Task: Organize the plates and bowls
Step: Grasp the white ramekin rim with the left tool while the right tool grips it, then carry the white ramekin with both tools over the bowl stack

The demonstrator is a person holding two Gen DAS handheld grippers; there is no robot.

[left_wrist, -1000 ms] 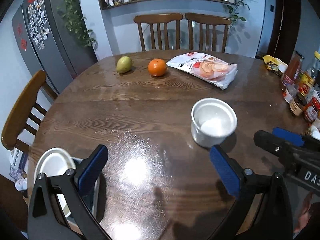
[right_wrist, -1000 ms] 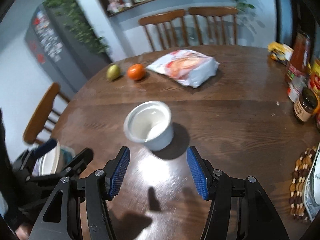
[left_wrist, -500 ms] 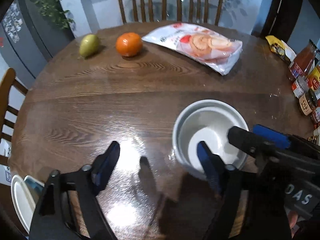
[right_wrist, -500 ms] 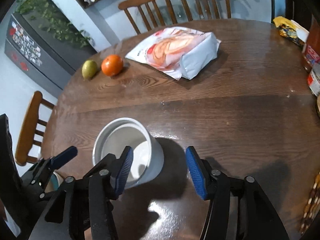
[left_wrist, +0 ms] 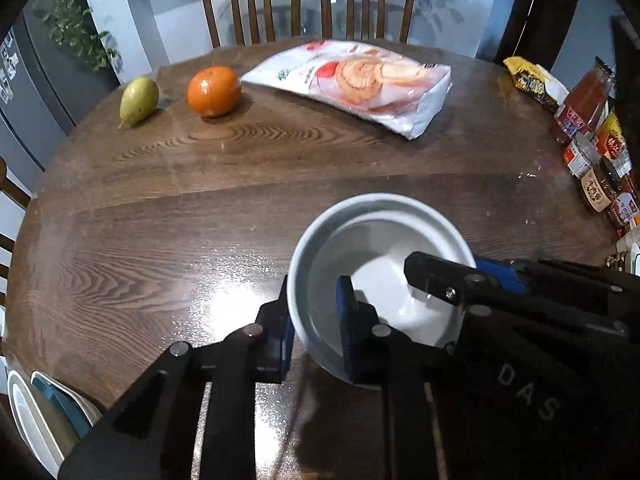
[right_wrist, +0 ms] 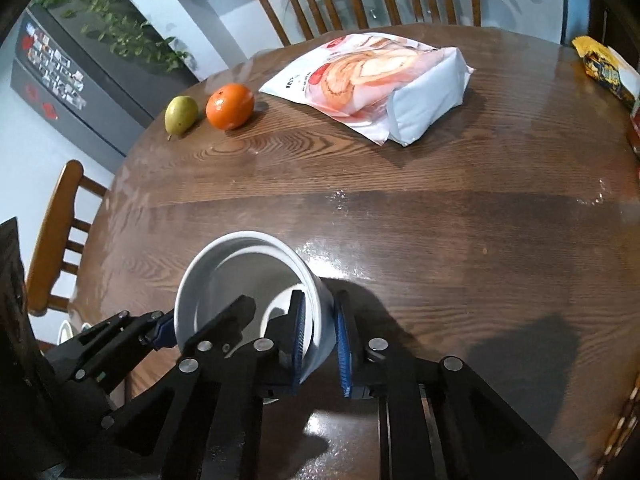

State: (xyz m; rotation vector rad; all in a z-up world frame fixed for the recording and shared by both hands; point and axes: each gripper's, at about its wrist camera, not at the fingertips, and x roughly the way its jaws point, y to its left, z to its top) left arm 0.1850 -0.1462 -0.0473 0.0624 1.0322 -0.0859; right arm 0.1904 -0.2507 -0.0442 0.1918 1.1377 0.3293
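The white bowl [left_wrist: 380,276] stands upright on the tabletop [left_wrist: 200,208], near its front edge. Both tools meet it from opposite sides: the left hand-held gripper [left_wrist: 314,320] is closing on the left part of the rim, one pad inside and one outside, and the right hand-held gripper [right_wrist: 320,336] pinches the right wall in the same way. I judge that the coming lift goes straight up, both sides together.

Plates [left_wrist: 28,412] cut by frame edge — jar labels [left_wrist: 596,192] unreadable.
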